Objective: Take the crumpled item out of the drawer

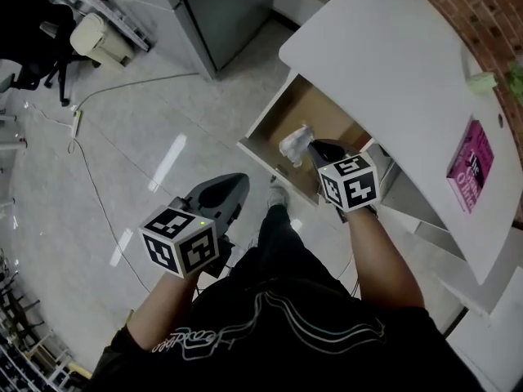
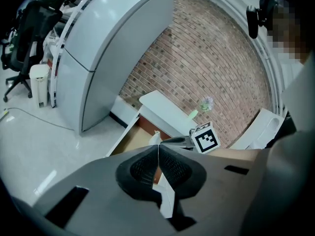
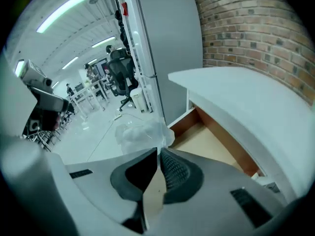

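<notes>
The big white tabletop [image 1: 384, 64] has a drawer [image 1: 298, 109] pulled open under it. The crumpled item [image 1: 296, 144] looks lifted over the drawer's front, pinched in the right tongs [image 1: 317, 149]. The left tongs [image 1: 237, 184] are pressed together on nothing, off to the side. To do this well, squeeze tight and lift it away slowly, so it does not slip or catch the drawer edge.

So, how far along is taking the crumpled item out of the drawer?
Done: the drawer stands open and the right hand-held gripper is shut on the crumpled item. In hand: the item is pinched at the jaw tips over the drawer's front part. Still to do: carrying it clear of the drawer. The left hand-held gripper is shut and empty.
</notes>
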`<act>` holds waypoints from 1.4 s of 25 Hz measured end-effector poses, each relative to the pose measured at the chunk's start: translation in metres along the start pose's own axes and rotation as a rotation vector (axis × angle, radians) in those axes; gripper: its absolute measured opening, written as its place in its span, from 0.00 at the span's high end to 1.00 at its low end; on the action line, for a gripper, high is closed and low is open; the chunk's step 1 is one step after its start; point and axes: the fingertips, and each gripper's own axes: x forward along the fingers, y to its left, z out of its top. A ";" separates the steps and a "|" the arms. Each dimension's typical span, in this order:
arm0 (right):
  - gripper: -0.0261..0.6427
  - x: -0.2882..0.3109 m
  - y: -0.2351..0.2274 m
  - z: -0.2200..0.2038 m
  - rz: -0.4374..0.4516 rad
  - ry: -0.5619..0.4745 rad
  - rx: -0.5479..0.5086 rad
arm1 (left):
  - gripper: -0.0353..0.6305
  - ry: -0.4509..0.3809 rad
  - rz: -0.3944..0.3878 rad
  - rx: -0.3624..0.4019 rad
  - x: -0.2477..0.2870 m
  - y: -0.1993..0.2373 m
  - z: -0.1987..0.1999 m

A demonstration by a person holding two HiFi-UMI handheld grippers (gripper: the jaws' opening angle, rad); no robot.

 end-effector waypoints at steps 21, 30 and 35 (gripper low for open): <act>0.88 -0.310 0.182 0.076 0.059 -0.442 0.001 | 0.91 -0.134 -0.273 0.307 -0.194 -0.191 0.048; 0.88 -0.375 0.221 0.070 0.048 -0.536 -0.042 | 0.91 -0.177 -0.335 0.386 -0.236 -0.237 0.045; 0.88 -0.384 0.226 0.066 0.063 -0.557 -0.028 | 0.91 -0.183 -0.352 0.400 -0.241 -0.250 0.042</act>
